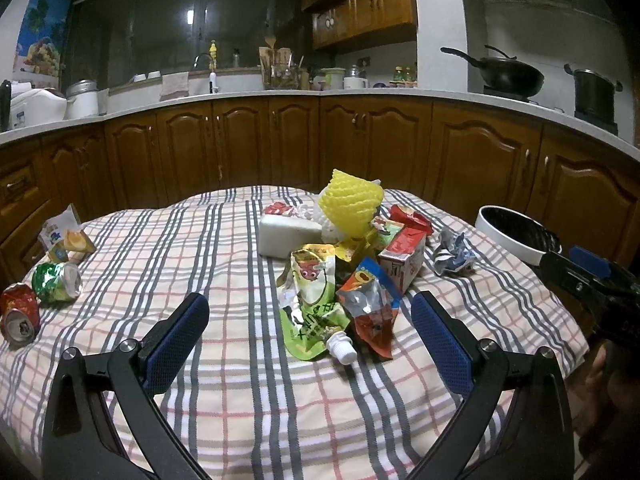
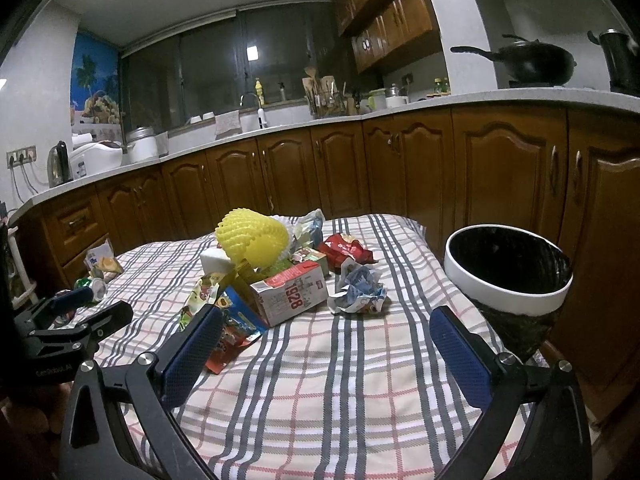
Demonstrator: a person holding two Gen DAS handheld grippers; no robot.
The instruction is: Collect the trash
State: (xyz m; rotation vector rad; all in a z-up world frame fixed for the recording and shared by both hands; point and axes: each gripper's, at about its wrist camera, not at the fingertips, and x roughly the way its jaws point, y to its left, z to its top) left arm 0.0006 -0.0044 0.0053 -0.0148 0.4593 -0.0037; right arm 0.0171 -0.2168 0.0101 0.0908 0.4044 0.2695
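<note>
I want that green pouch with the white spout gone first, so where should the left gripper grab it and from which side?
Grip the green pouch across its flat, crumpled body just above the white spout, coming down from above. It lies flat on the tablecloth at the pile's near edge, spout pointing toward the left gripper, whose jaws are open.

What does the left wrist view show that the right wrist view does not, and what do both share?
Only the left wrist view shows the crushed red can at the table's left edge and the green spouted pouch in full, lying between the open left tool fingers. Only the right wrist view shows the kettle on the counter and the whole bin beside the table, with the open right tool over bare cloth. Both share the checked tablecloth, yellow foam net, red-and-white carton and crumpled wrapper.
</note>
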